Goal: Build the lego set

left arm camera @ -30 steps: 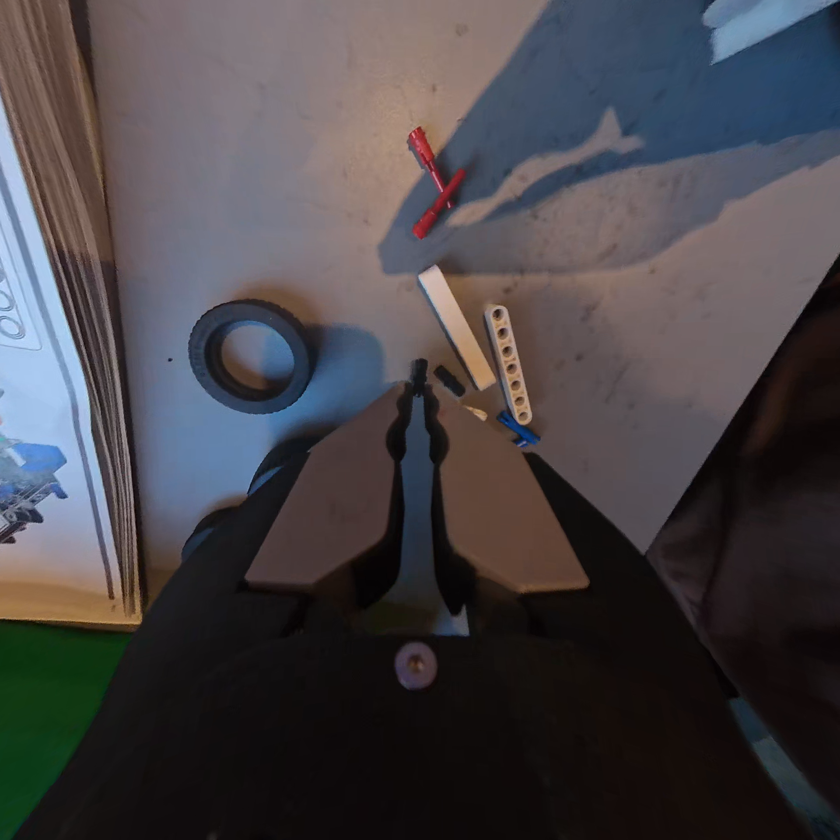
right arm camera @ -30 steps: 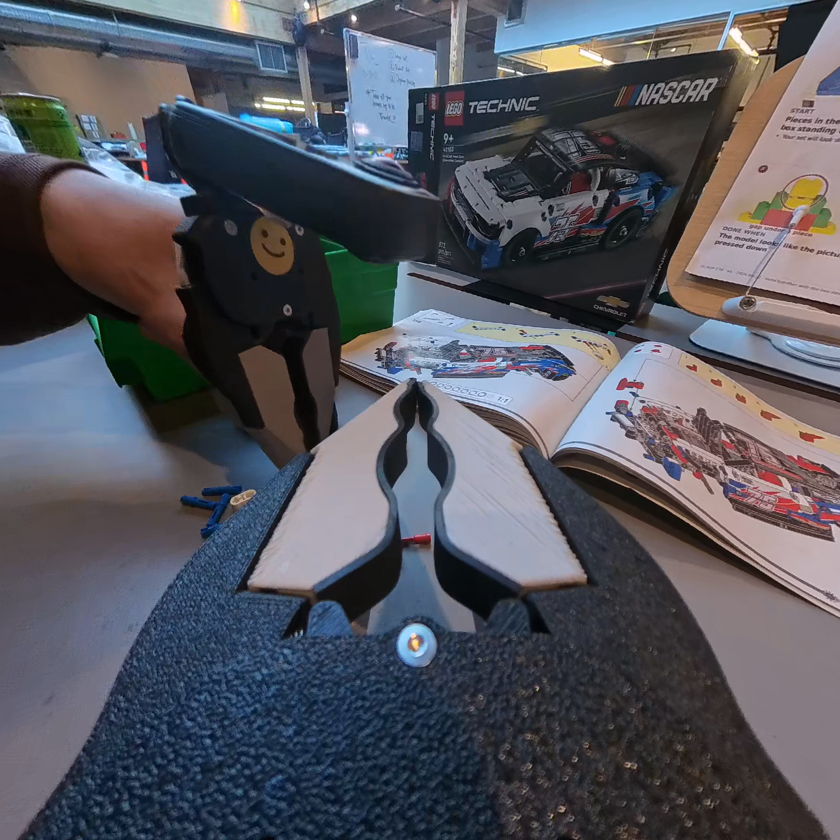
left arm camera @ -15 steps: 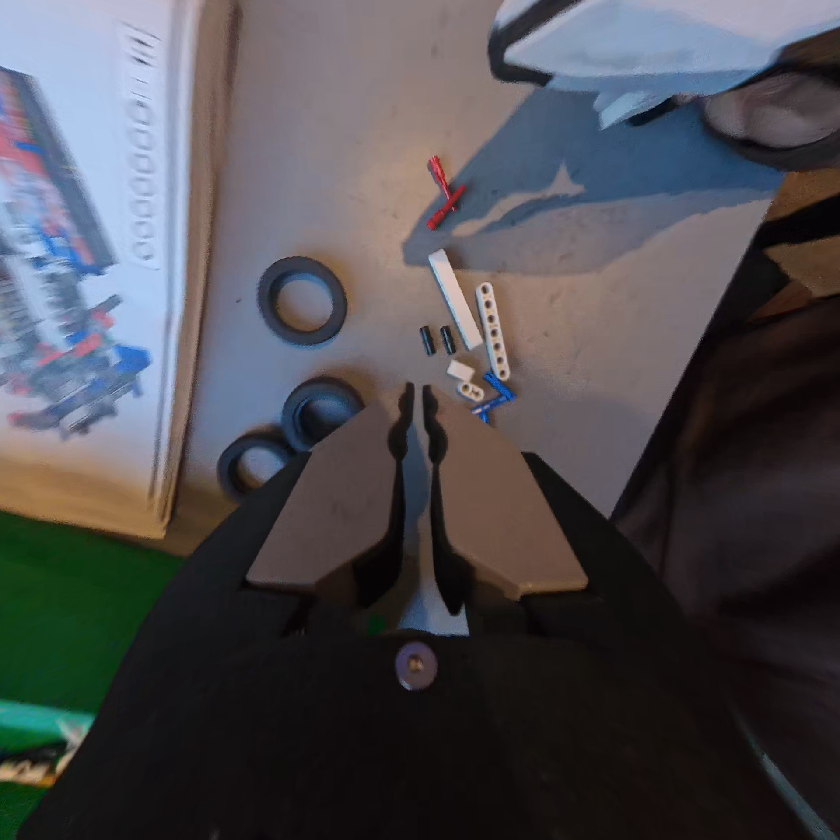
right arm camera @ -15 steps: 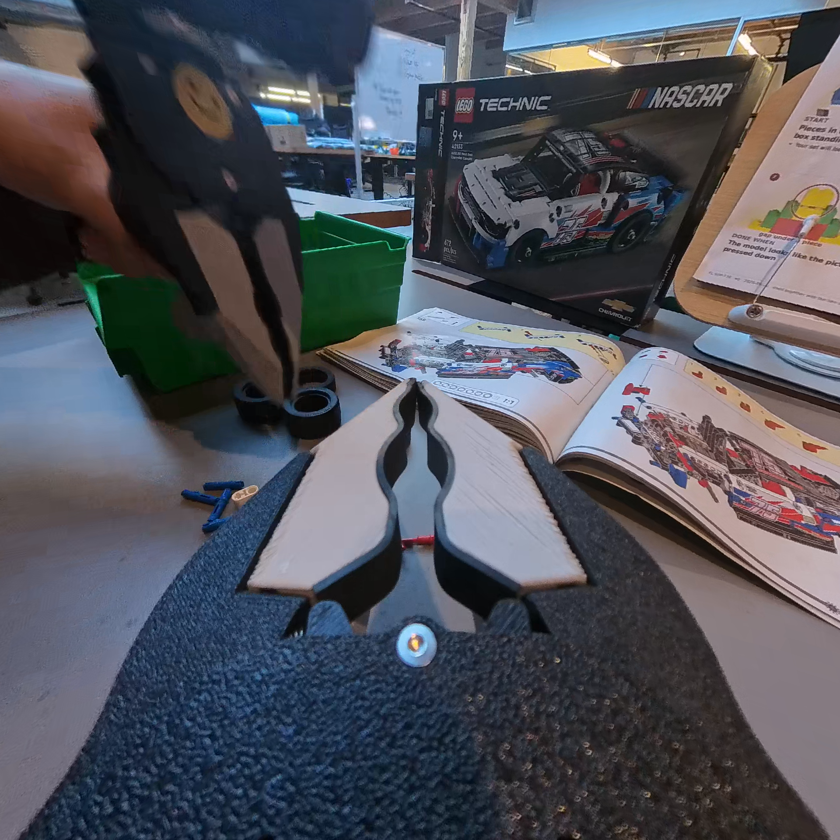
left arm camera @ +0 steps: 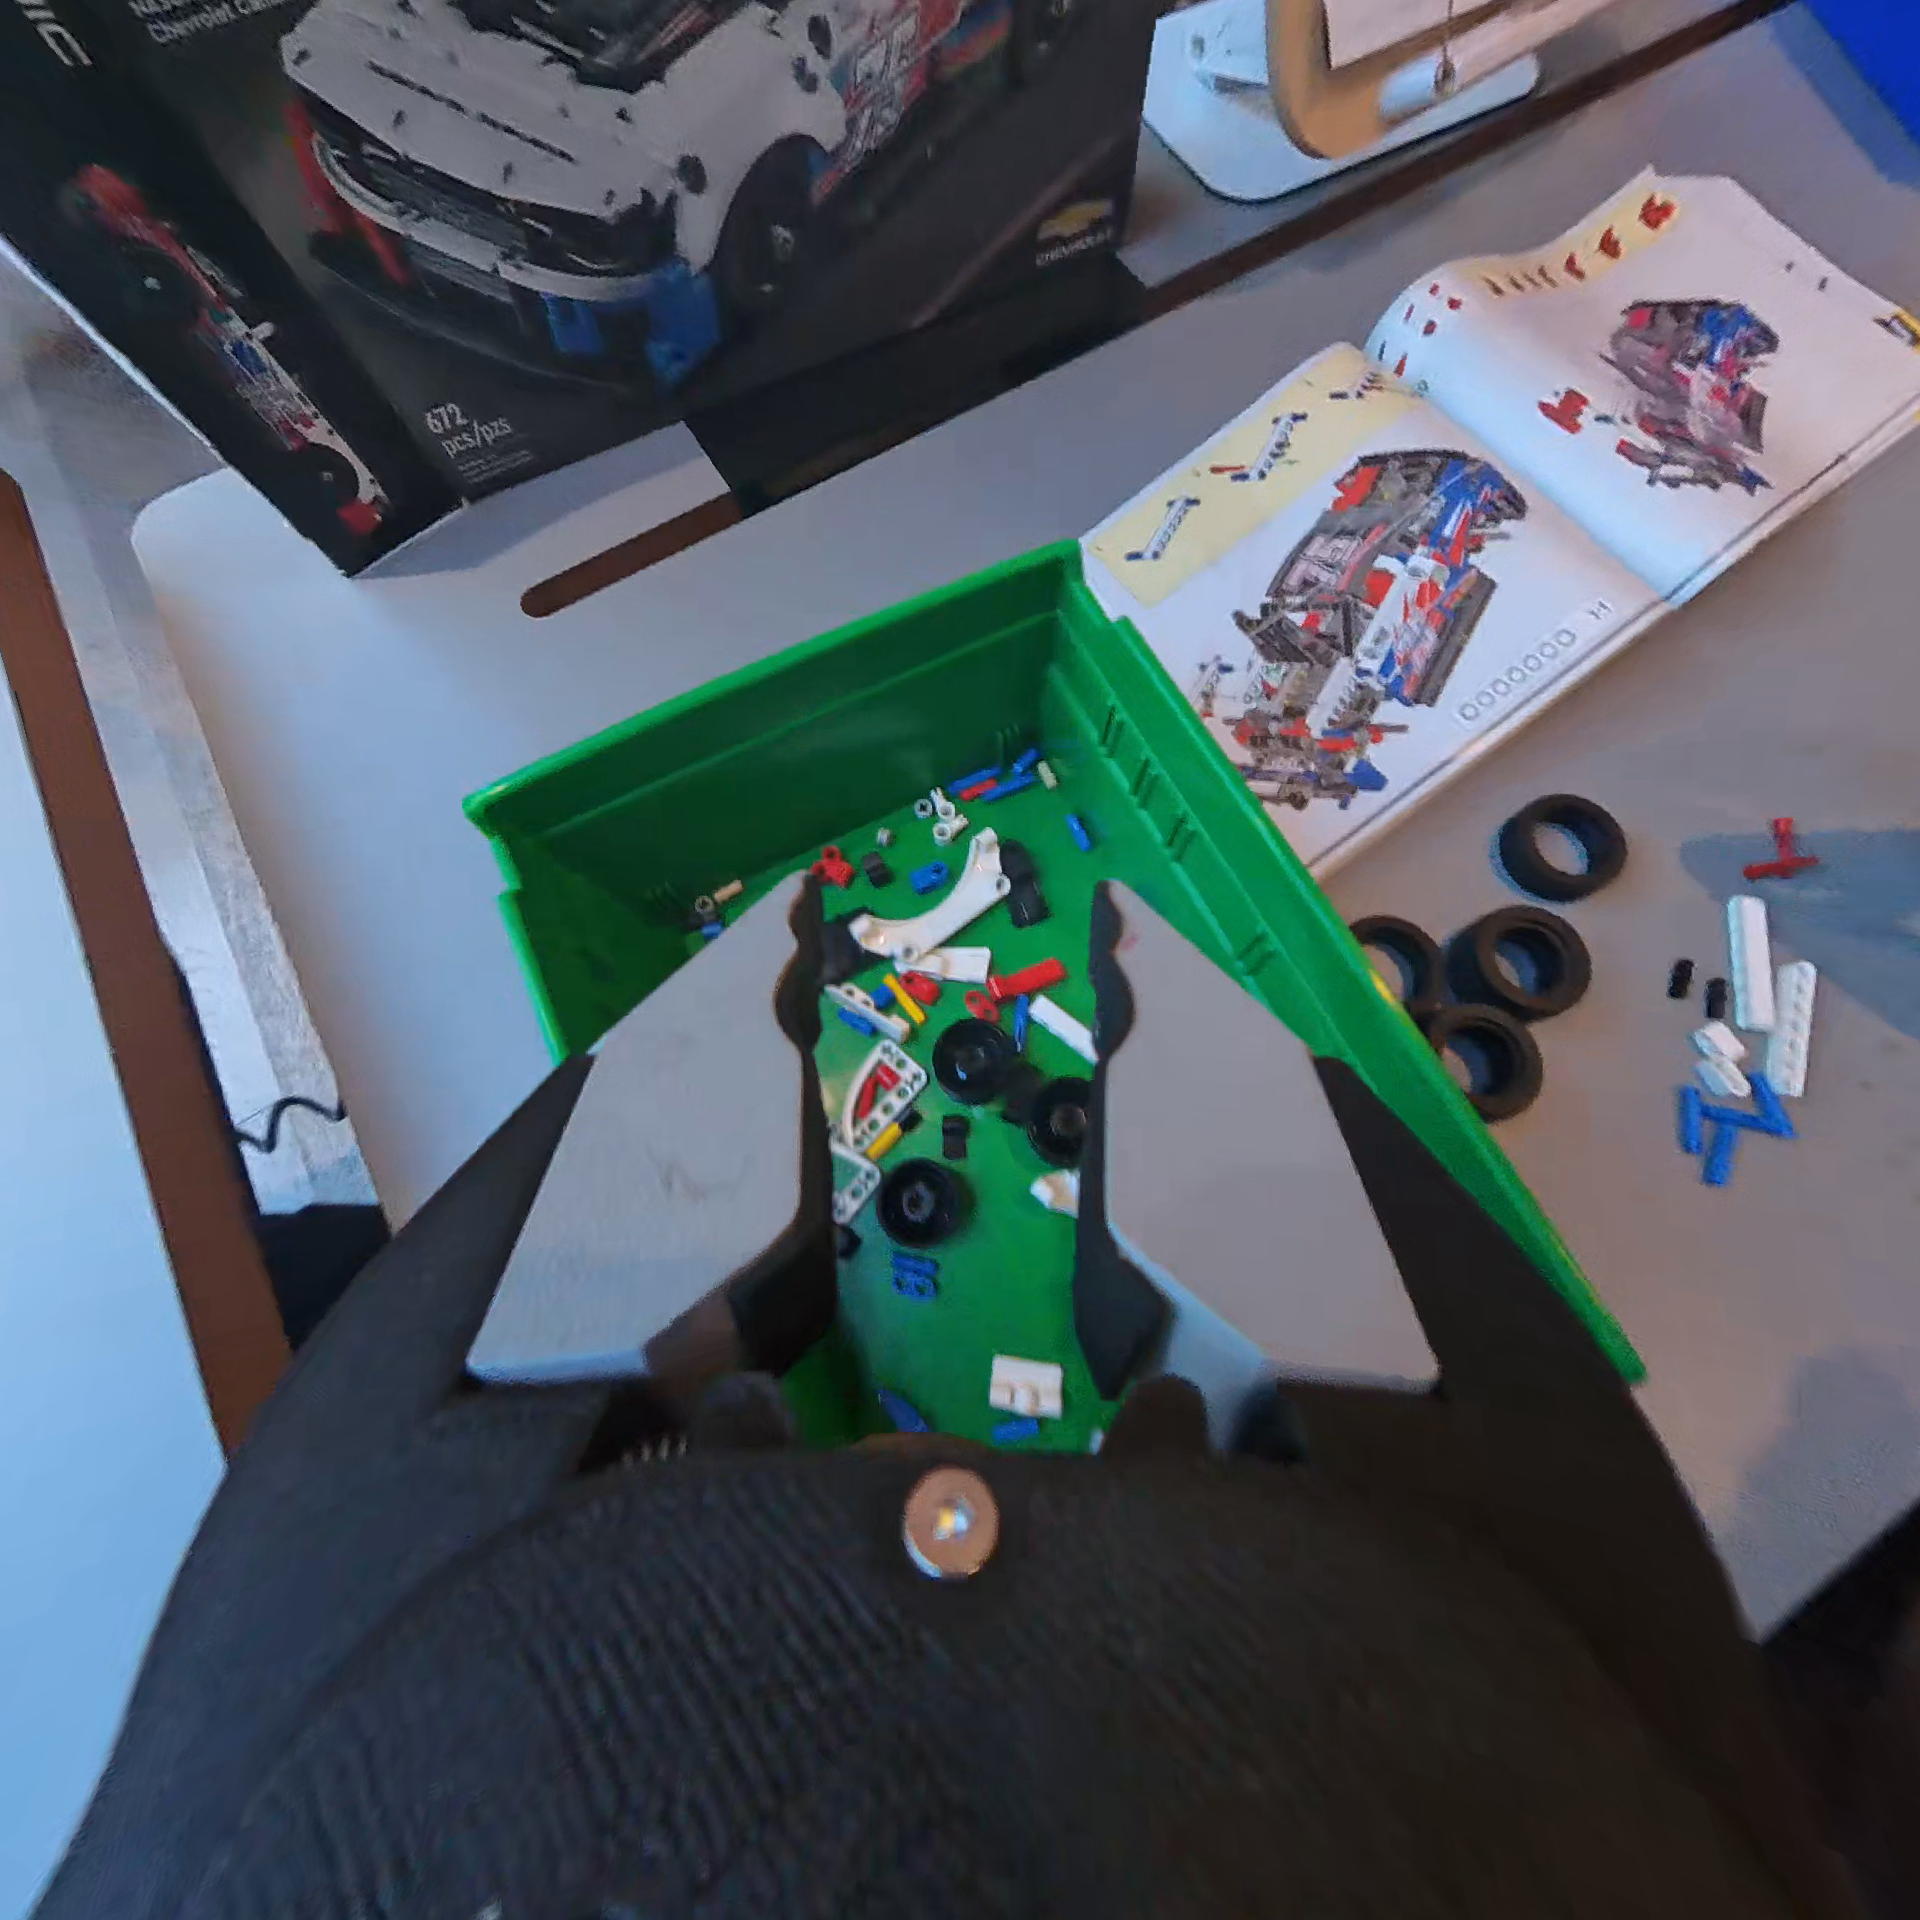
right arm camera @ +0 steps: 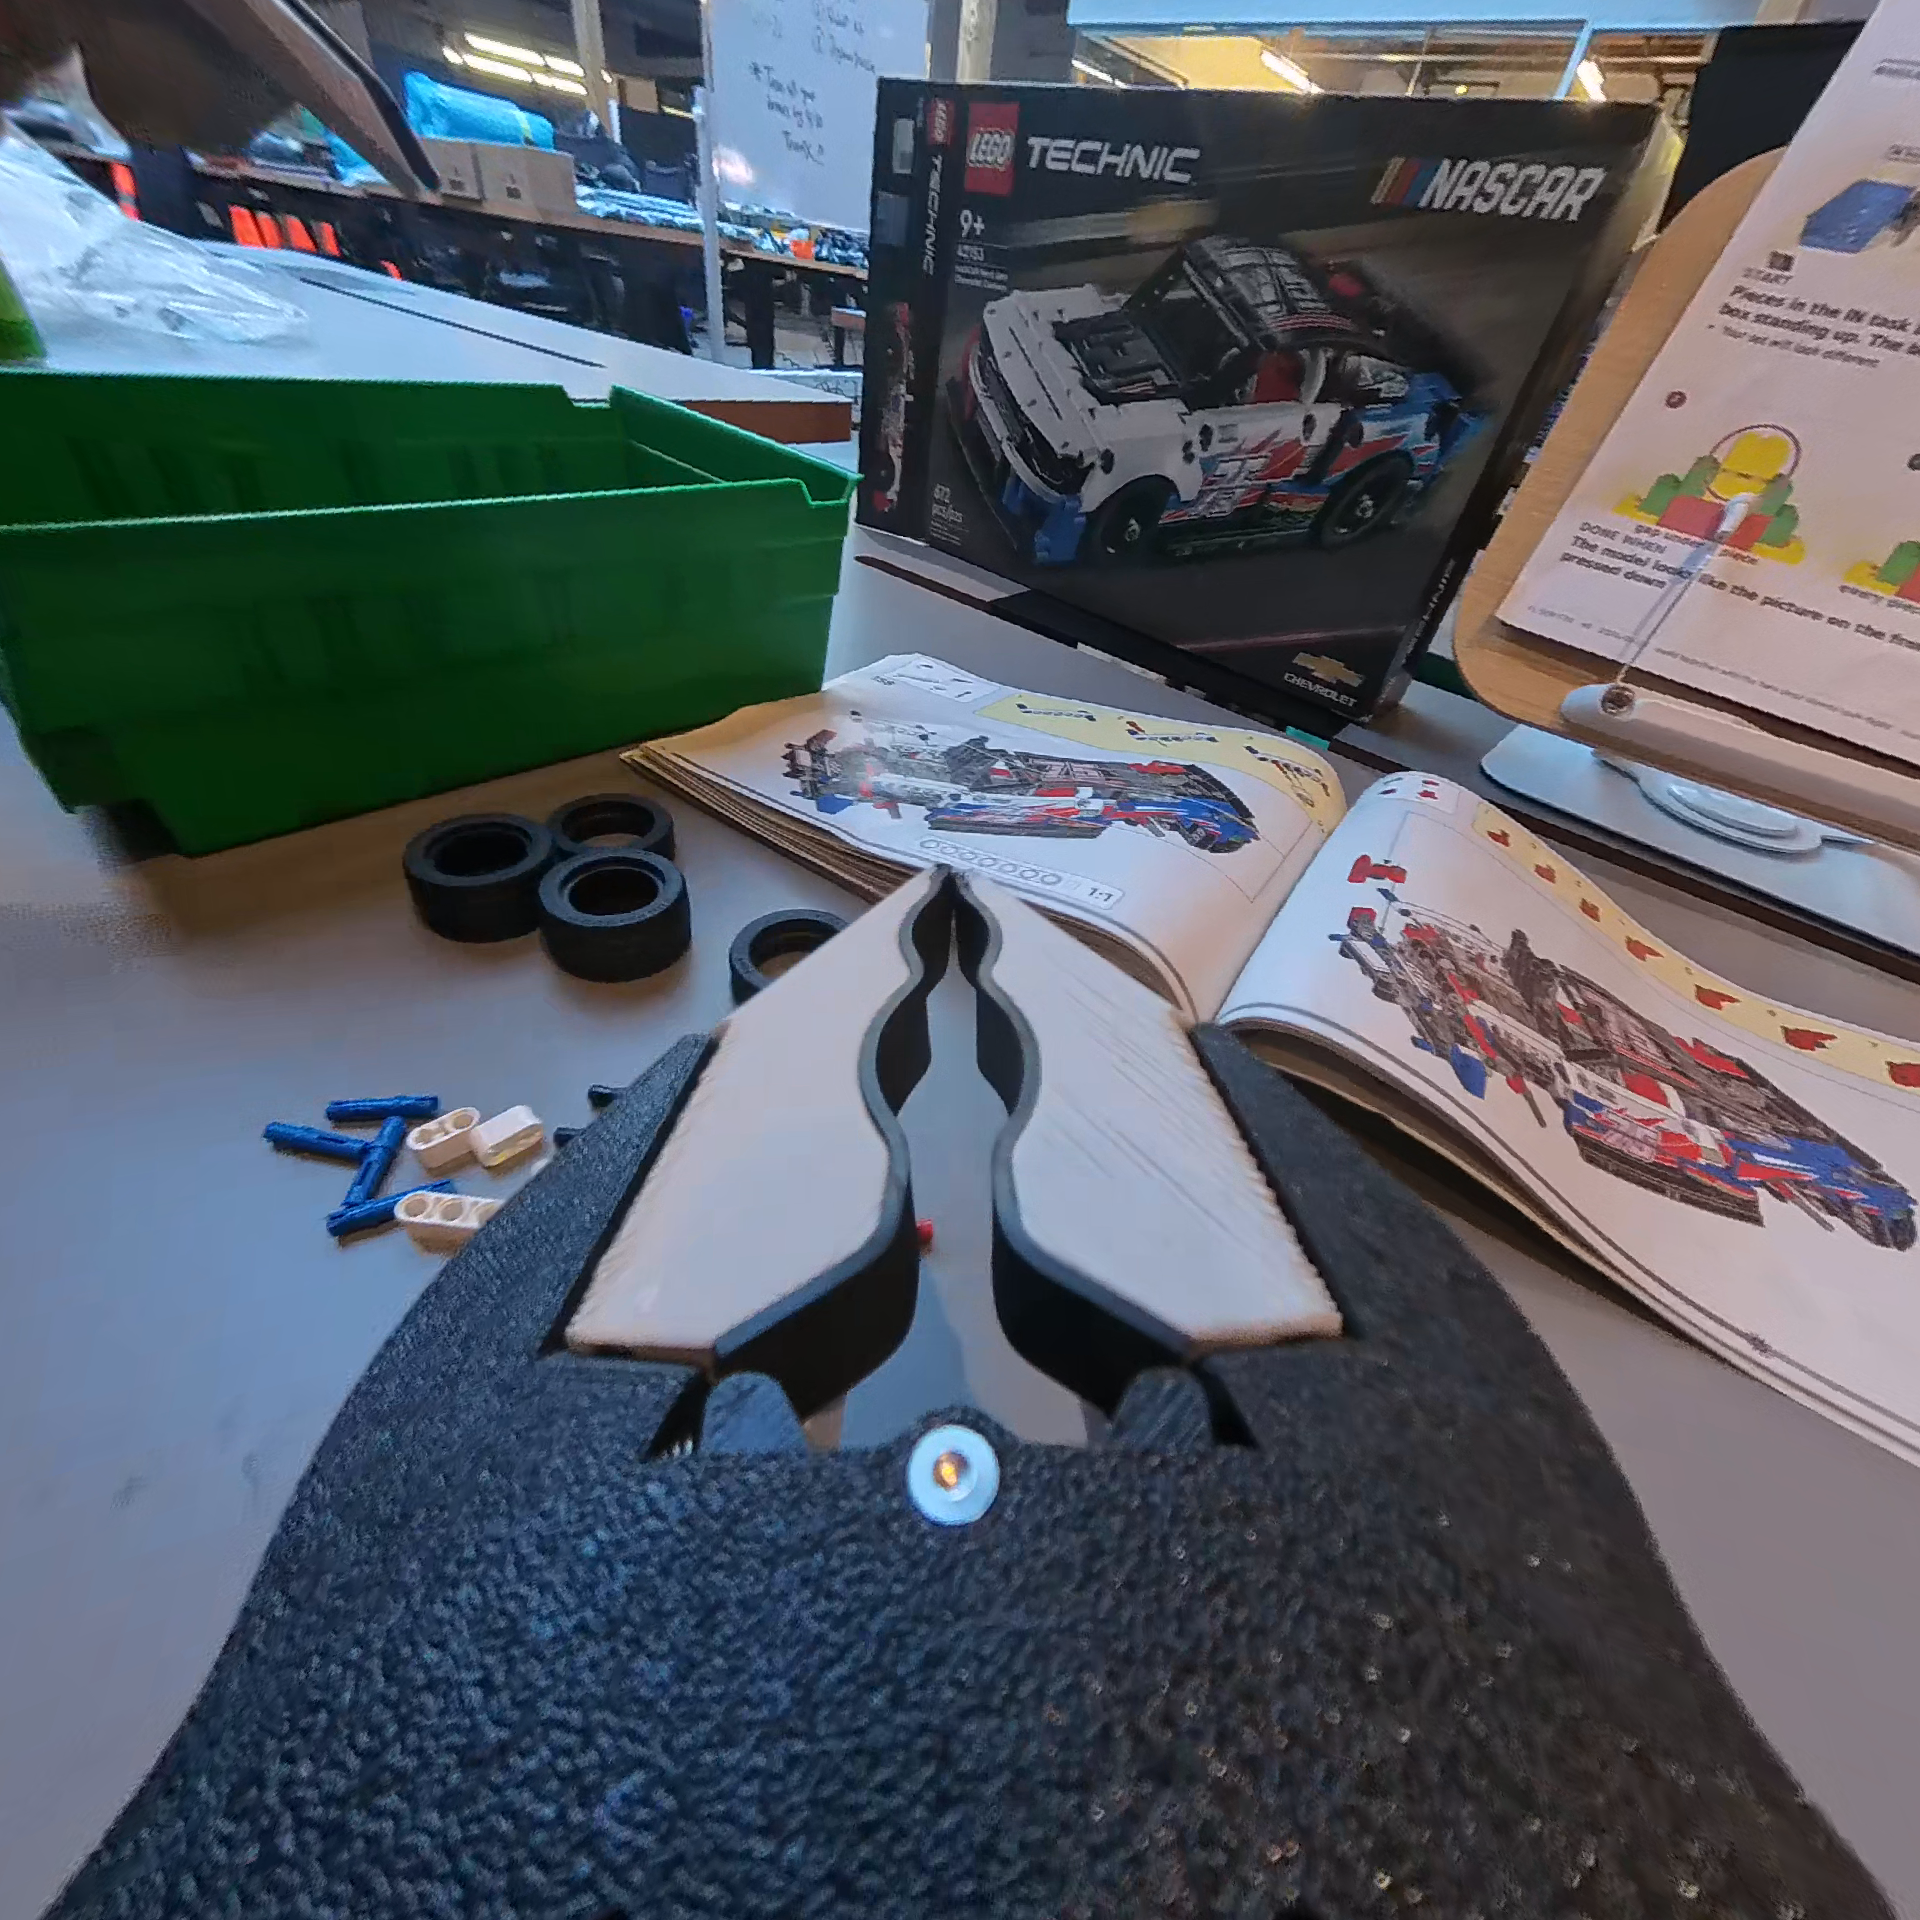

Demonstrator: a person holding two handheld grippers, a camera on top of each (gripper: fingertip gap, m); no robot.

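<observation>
Left gripper over the parts bin, right gripper waiting by the manual

Our left gripper [left arm camera: 951, 904] hangs above the green plastic bin [left arm camera: 790, 717] with its jaws spread wide and nothing between them, we judge to choose a next loose lego piece [left arm camera: 971, 1060] from those on the bin floor. One second ago the same gripper was low over the grey table [left arm camera: 1714, 1351], almost closed at a small black pin; now that pin [left arm camera: 1678, 977] lies at the right with the four black rubber tyres [left arm camera: 1522, 961] and blue pins [left arm camera: 1725, 1127], sorted near the open instruction booklet [right arm camera: 1091, 790]. Our right gripper [right arm camera: 951, 883] rests low, tips together and empty, unchanged
</observation>
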